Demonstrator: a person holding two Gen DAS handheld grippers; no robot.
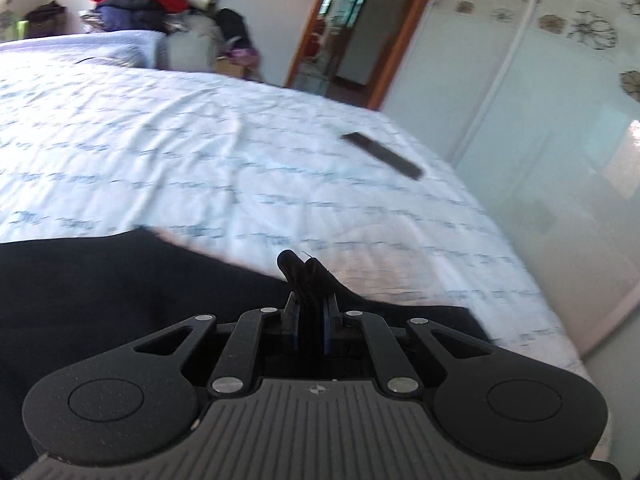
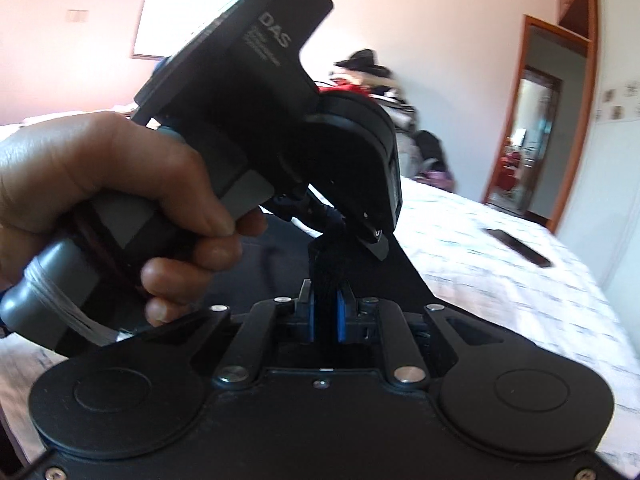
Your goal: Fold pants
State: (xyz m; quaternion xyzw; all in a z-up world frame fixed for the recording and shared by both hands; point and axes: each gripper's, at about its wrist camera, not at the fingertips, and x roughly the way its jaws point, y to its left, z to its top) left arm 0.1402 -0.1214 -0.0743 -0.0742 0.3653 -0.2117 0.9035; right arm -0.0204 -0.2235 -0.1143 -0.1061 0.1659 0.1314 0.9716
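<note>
**Both grippers pinch dark pants over a bed**

Dark, soft pants (image 1: 120, 300) lie on a bed sheet (image 1: 240, 152), white with faint blue print and wrinkled. The left gripper (image 1: 311, 304) is closed on a bunched fold of the fabric. The right gripper (image 2: 326, 312) also clamps a raised strip of it. A hand (image 2: 92, 184) wraps the left gripper's grey handle, tilted downward. A flat black remote (image 1: 382, 155) lies well apart on the sheet
</note>
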